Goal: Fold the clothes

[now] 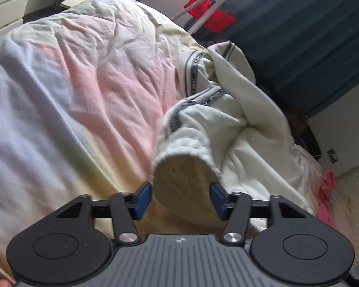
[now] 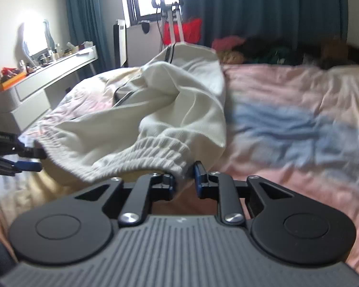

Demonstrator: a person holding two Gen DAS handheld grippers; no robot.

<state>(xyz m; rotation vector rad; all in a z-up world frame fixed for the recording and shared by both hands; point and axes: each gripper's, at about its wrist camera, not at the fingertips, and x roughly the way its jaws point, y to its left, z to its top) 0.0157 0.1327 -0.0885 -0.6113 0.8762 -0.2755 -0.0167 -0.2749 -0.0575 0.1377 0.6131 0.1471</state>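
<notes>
White sweatpants with dark striped side bands [image 1: 227, 124] lie bunched on the pastel bedspread [image 1: 83, 83]. In the left wrist view my left gripper [image 1: 181, 197] is open, its blue pads on either side of the waistband opening. In the right wrist view my right gripper [image 2: 184, 179] is shut on the elastic waistband [image 2: 160, 150] of the sweatpants [image 2: 179, 100] and lifts it off the bed. The left gripper [image 2: 26, 160] shows at the left edge there, at the other end of the waistband.
A white dresser [image 2: 47, 81] with clutter stands left of the bed. A garment steamer stand [image 2: 170, 24] with a red item [image 2: 189, 33] is by the window. Dark green curtains [image 2: 263, 7] hang behind. Clothes pile [image 2: 263, 50] at the bed's far side.
</notes>
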